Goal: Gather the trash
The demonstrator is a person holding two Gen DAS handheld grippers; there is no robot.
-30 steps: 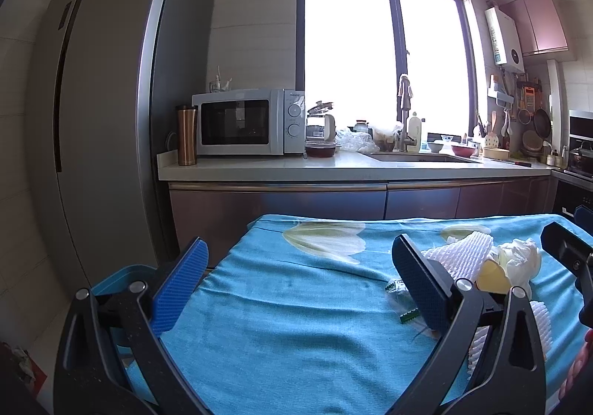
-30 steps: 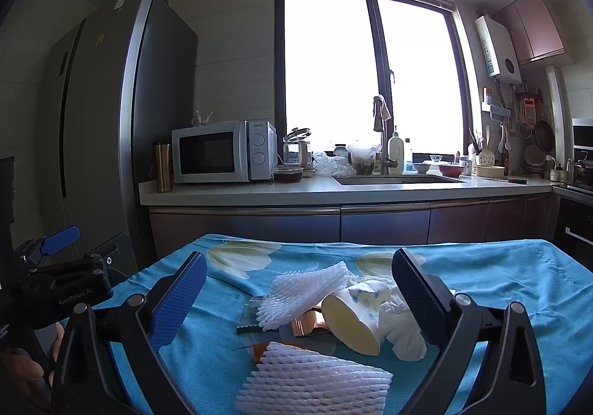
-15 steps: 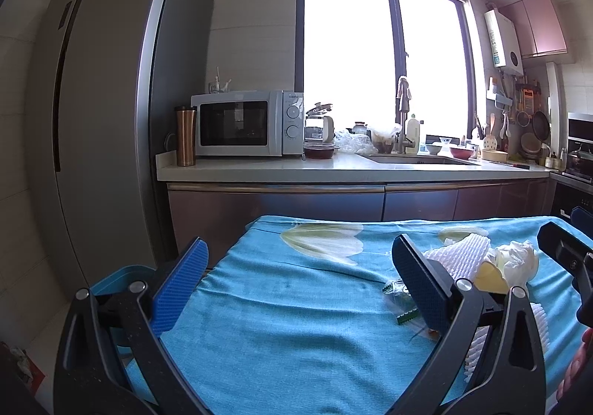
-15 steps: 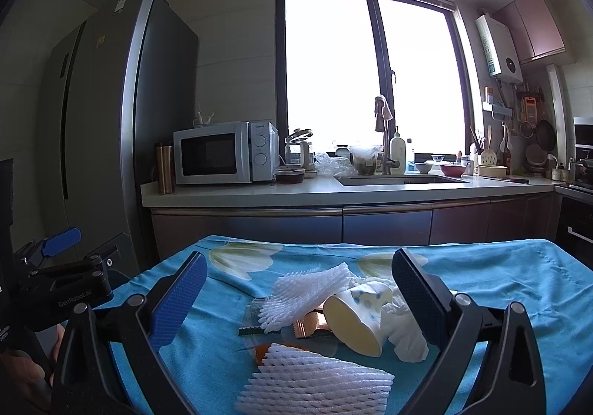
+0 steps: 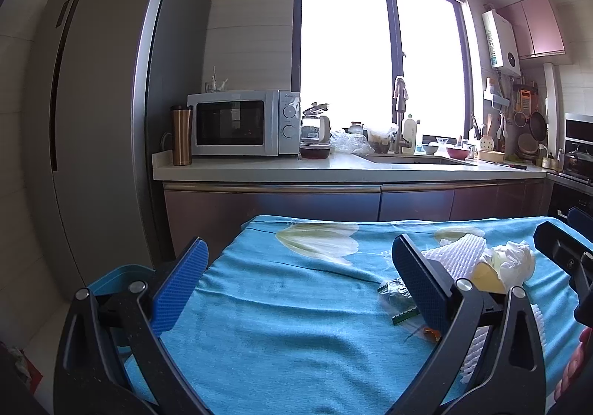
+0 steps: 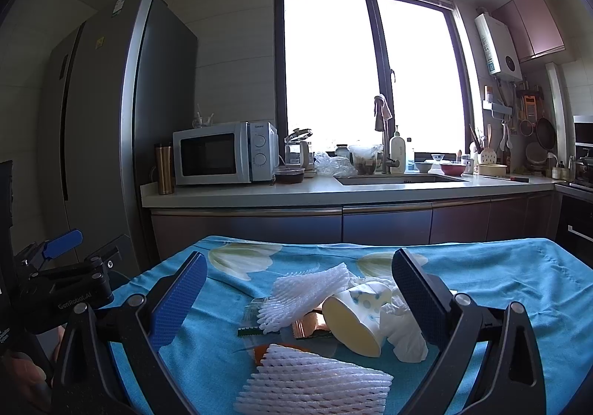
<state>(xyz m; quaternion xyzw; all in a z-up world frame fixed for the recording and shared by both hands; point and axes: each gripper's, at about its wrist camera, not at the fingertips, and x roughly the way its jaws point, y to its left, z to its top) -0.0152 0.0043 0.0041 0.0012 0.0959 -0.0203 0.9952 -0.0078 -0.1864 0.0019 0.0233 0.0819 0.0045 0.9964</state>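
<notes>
A heap of trash lies on the table's blue flowered cloth (image 6: 500,289): two white foam fruit nets (image 6: 307,291) (image 6: 315,378), a tipped paper cup (image 6: 357,315), crumpled tissue (image 6: 404,337) and small wrappers (image 6: 307,328). My right gripper (image 6: 298,298) is open and empty, its jaws either side of the heap, above it. My left gripper (image 5: 296,287) is open and empty over bare cloth (image 5: 289,311), left of the heap; the foam net (image 5: 457,259) and cup (image 5: 487,278) show at its right. A blue bin (image 5: 118,276) stands at the table's left edge.
A kitchen counter (image 6: 333,192) with microwave (image 6: 222,153), sink and dishes runs behind the table. A tall grey fridge (image 5: 103,118) stands at the left. The left gripper also shows in the right wrist view (image 6: 63,281), and the right gripper in the left wrist view (image 5: 567,255).
Both views have shifted only slightly; the grippers stay open and the trash has not moved.
</notes>
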